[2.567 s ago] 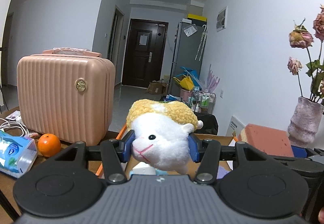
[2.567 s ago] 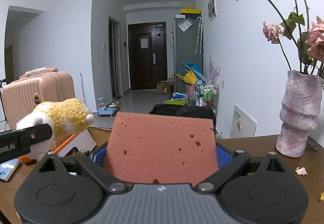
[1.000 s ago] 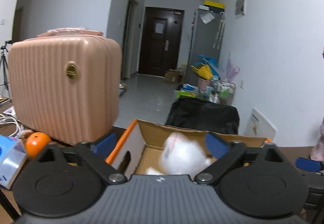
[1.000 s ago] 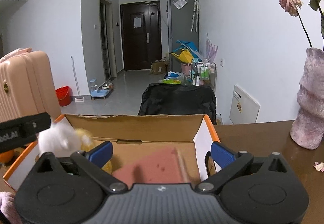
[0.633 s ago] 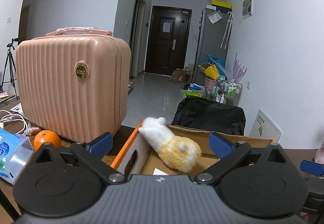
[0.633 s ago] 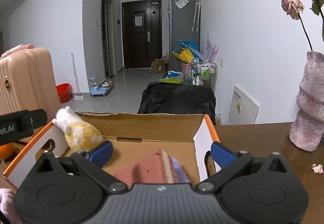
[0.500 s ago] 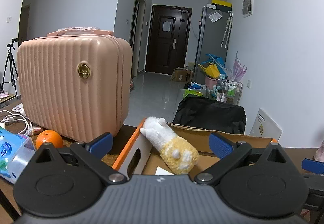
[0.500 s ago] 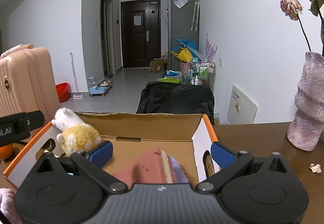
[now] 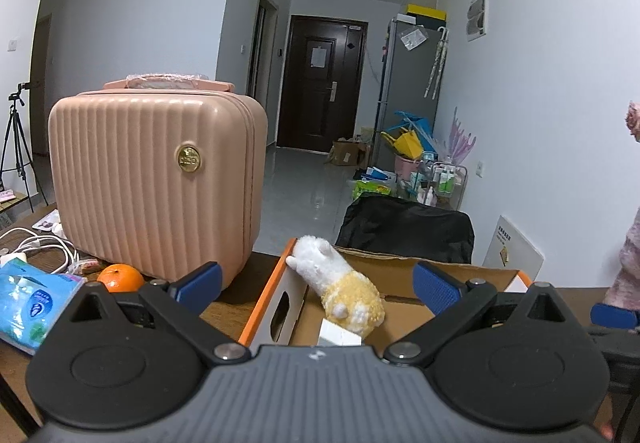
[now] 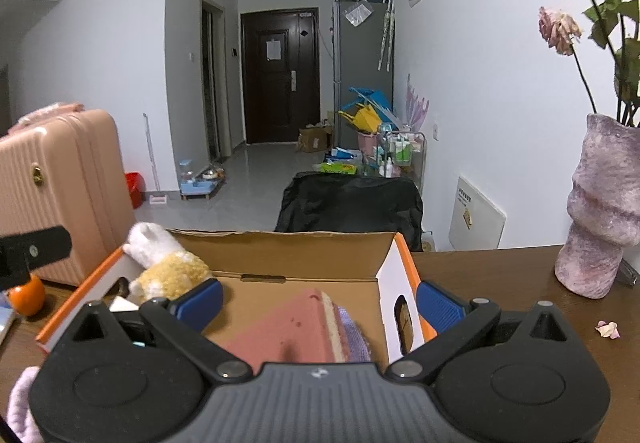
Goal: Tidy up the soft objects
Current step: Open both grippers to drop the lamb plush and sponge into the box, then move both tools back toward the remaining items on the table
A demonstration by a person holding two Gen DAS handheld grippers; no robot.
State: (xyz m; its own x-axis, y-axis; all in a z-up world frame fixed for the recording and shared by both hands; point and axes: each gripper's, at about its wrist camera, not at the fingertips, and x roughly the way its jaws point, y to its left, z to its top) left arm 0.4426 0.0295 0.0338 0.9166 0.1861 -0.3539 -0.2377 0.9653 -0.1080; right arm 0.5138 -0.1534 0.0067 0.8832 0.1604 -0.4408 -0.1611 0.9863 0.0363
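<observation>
Both tools are spread wide and hold nothing. Left tool [image 9: 316, 281]: blue pads well apart, nothing between them but the open cardboard box [image 9: 264, 307] just ahead and below. Right tool [image 10: 318, 301]: same state, positioned over the near right part of the same box.

Plush toy [image 9: 340, 293] is seen ahead of the left tool, lying in the box's left end with its white part propped up against the orange-edged left wall. Pink sponge [image 10: 288, 327] lies in the box directly under the right tool, tilted, with a lavender soft item [image 10: 352, 335] beside it on the right. A white block [image 9: 340, 335] is noted under the plush; its nature cannot be told.

Judgement: both items are deposited; this placement step appears complete.

Risks noted:
- Plush is perched high against the wall; a knock to the box from the left tool could tip it out onto the table [image 10: 500, 283].
- Right pad sits near the box's right wall with its handle cut-out; snagging that wall on withdrawal could drag or tilt the light box.
- Vase [image 10: 600, 207] stands to the right of the right tool; a wide sideways sweep could topple it.
- A pale pink soft item [image 10: 20, 403] at the lower left of the right tool seems to be outside the box, possibly unsorted.
</observation>
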